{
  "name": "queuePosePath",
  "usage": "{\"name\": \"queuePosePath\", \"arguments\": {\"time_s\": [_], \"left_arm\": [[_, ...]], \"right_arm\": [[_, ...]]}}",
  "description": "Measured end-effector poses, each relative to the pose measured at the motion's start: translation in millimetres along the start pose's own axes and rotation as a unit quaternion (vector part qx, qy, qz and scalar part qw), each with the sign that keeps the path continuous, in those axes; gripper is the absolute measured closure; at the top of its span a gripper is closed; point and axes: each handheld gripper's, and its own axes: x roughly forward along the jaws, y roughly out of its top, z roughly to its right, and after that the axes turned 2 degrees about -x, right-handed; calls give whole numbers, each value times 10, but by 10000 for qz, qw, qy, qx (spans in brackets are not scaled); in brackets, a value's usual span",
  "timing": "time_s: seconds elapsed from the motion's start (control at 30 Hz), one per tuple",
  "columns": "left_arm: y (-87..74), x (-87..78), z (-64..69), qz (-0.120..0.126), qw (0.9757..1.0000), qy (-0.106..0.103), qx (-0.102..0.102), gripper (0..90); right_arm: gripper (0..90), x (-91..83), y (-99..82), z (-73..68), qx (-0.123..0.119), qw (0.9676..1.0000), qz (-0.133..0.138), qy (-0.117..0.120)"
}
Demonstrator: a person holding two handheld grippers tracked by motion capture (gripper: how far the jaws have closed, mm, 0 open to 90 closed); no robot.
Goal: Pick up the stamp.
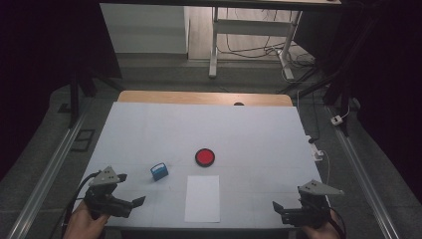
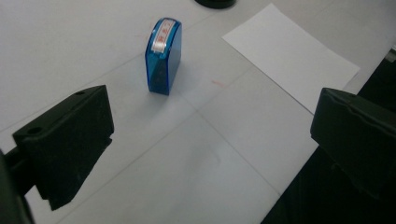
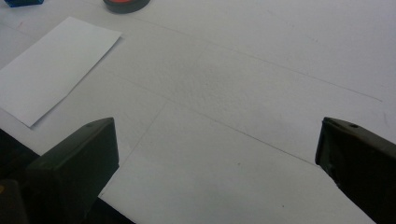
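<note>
Stamp point(image 2: 163, 56), blue, self-inking, upright on the white table cover point(image 1: 149, 129), untouched, likely awaiting pickup. Just right of stamp: red ink pad point(image 1: 205, 157), lid off. Nearer the person than stamp: paper sheet point(image 1: 202, 198), squared for printing. Left gripper point(image 1: 133, 199), near stamp, jaws spread, empty. Right gripper point(image 1: 276, 205), well apart from stamp, likewise released. Beyond the table: grey floor, desk legs, loose cables, dark surroundings.

Dim room is seen; grey floor point(image 1: 164, 74), white desk frame point(image 1: 249, 30) with cables point(image 1: 298, 62) behind white-covered table point(image 1: 149, 129).
</note>
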Motion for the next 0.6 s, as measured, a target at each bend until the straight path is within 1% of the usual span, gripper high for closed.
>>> {"name": "queuePosePath", "arguments": {"time_s": [0.07,0.17,0.23,0.33,0.5,0.6], "left_arm": [[27,29,-5,52,9999,68,66,0],[73,77,-2,24,9997,158,198,0],[101,108,-3,9,9997,147,208,0],[142,154,-6,-18,9998,72,174,0],[217,241,-26,-115,9996,124,242,0],[261,302,-46,-149,9996,93,236,0]], "right_arm": [[0,6,3,3,13,10000,-8,14],[0,13,10,0,2,10000,-21,27],[0,15,12,-3,-7,10000,-30,24],[0,21,15,-7,-42,10000,-40,21],[0,23,16,-8,-56,10000,-59,31],[0,23,16,-9,-55,10000,-68,34]]}}
